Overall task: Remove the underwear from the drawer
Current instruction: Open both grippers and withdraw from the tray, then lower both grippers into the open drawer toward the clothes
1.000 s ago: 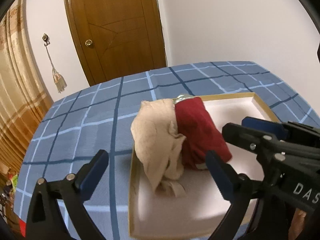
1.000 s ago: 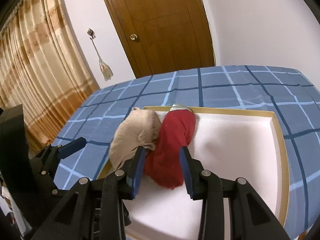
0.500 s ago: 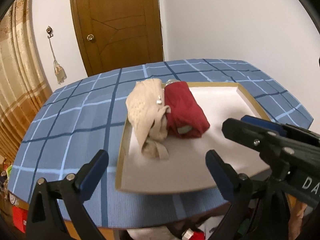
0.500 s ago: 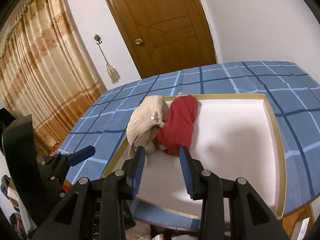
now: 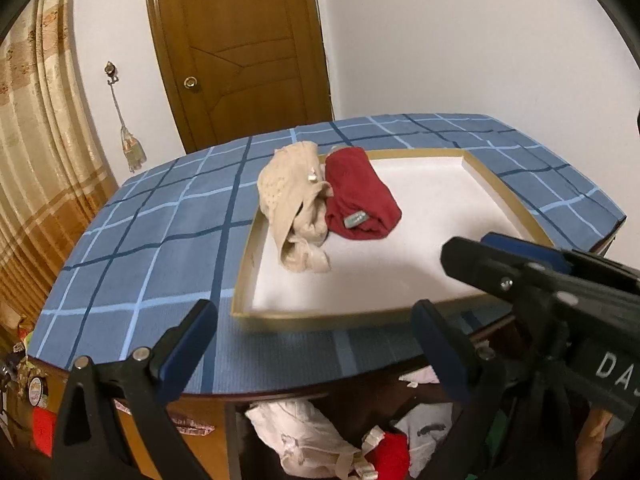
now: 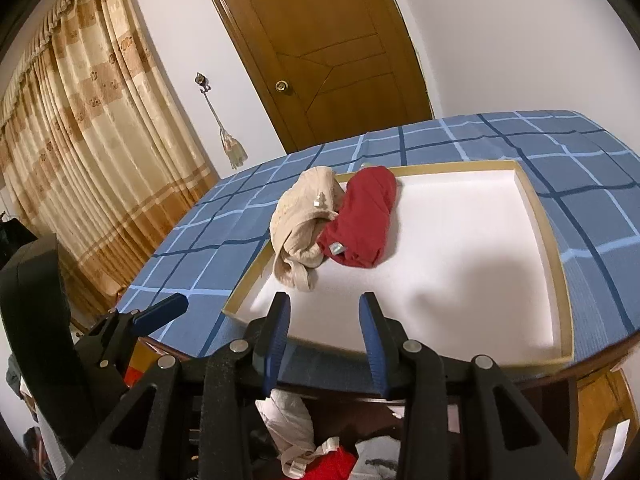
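A beige underwear piece and a red one lie side by side at the far left of a white tray with a gold rim. Under the table's near edge an open drawer shows white garments and red garments. My left gripper hangs open over that edge with nothing between its fingers. My right gripper sits beside it, jaws partly apart and empty, also seen at the right of the left wrist view.
The tray rests on a table under a blue checked cloth. Behind it are a brown door and a white wall. A tan curtain hangs at the left, with clutter low on the floor there.
Both grippers have drawn back from the tray and sunk a little. The two garments now look farther off, and the table's near edge and the drawer's contents have come into view.
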`<move>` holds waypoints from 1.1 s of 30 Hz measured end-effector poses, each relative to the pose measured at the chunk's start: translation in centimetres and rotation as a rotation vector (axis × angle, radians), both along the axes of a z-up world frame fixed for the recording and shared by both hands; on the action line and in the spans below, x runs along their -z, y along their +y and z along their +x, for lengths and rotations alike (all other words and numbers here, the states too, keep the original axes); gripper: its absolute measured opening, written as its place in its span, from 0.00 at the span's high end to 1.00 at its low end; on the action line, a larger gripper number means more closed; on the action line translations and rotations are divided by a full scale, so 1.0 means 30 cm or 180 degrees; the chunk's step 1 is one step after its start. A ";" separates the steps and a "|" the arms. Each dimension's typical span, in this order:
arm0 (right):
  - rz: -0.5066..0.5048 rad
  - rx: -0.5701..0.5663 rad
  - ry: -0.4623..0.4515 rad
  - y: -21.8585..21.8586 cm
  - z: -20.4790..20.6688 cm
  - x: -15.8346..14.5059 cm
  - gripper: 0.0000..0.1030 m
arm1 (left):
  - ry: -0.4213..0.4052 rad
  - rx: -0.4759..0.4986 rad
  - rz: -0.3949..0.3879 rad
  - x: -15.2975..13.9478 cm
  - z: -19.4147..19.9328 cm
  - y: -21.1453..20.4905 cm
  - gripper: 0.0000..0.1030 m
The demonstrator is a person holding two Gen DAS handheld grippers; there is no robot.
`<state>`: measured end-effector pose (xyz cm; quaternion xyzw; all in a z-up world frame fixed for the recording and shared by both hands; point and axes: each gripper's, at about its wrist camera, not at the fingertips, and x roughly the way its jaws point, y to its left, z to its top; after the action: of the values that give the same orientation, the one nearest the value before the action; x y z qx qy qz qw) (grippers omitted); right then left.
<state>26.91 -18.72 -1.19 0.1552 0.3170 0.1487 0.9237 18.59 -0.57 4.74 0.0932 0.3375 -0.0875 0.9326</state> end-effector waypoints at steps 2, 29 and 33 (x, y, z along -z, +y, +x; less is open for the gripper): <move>0.0024 0.0018 -0.0006 -0.007 -0.022 0.010 0.62 | -0.0012 -0.0017 -0.0025 0.007 -0.017 0.003 0.04; 0.0201 0.0131 0.0226 -0.072 -0.166 0.179 0.62 | 0.0199 -0.0125 -0.0180 0.135 -0.147 0.059 0.04; 0.0175 0.0145 0.0299 -0.072 -0.189 0.216 0.62 | 0.0216 -0.0202 -0.0171 0.166 -0.173 0.094 0.04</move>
<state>21.25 -20.89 -7.67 0.1945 0.3523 0.1288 0.9064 13.41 2.26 -0.25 0.0543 0.3692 -0.0700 0.9251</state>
